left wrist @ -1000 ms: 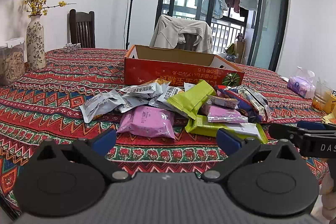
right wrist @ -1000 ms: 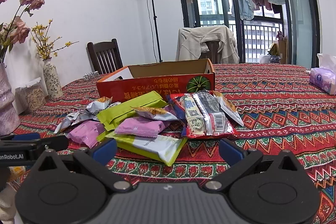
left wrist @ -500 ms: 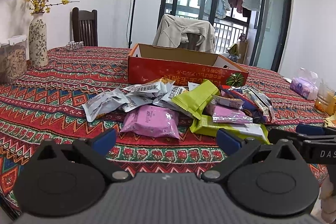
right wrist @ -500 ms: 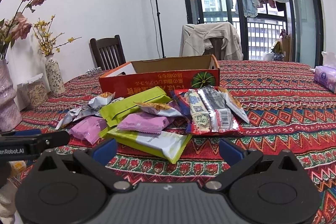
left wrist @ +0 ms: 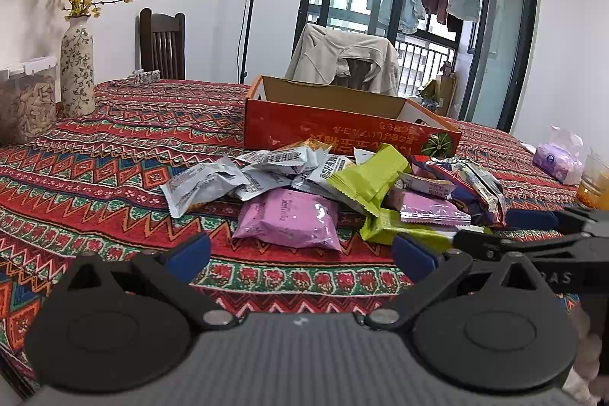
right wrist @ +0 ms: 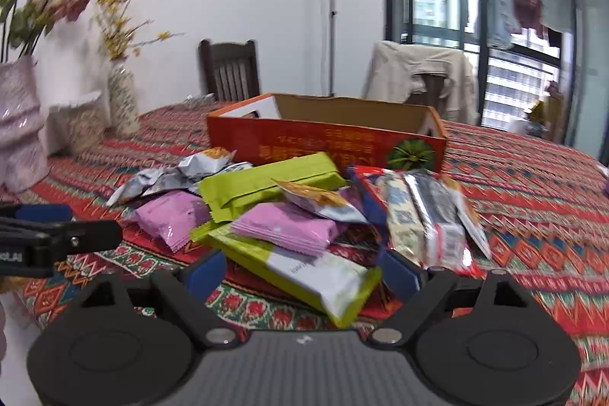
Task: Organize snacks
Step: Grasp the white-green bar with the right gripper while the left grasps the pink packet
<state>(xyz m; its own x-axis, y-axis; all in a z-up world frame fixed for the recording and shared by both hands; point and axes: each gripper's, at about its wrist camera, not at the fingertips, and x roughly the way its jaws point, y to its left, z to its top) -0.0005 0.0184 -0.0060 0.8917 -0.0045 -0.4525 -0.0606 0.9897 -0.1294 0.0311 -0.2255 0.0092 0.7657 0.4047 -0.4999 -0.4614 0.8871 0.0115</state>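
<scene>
A pile of snack packets lies on the patterned tablecloth in front of an open orange cardboard box (left wrist: 342, 128) (right wrist: 327, 139). The pile holds a pink packet (left wrist: 289, 219) (right wrist: 167, 219), a second pink packet (right wrist: 285, 229), a green packet (left wrist: 369, 177) (right wrist: 266, 183), a long green-and-white packet (right wrist: 308, 269), silver packets (left wrist: 205, 183) and a red multipack of bars (right wrist: 422, 219). My left gripper (left wrist: 300, 255) is open and empty, just short of the pink packet. My right gripper (right wrist: 304, 271) is open, with the end of the green-and-white packet between its fingers.
Flower vases (left wrist: 78, 67) (right wrist: 19, 136) and a clear container (left wrist: 26, 101) stand at the table's left. A tissue pack (left wrist: 557, 158) and a glass (left wrist: 592, 181) stand at the right. Chairs stand behind the table, one draped with a jacket (left wrist: 342, 59).
Both grippers have moved forward toward the pile. The right gripper has come up to the green-and-white packet, whose end now sits between its open fingers.
</scene>
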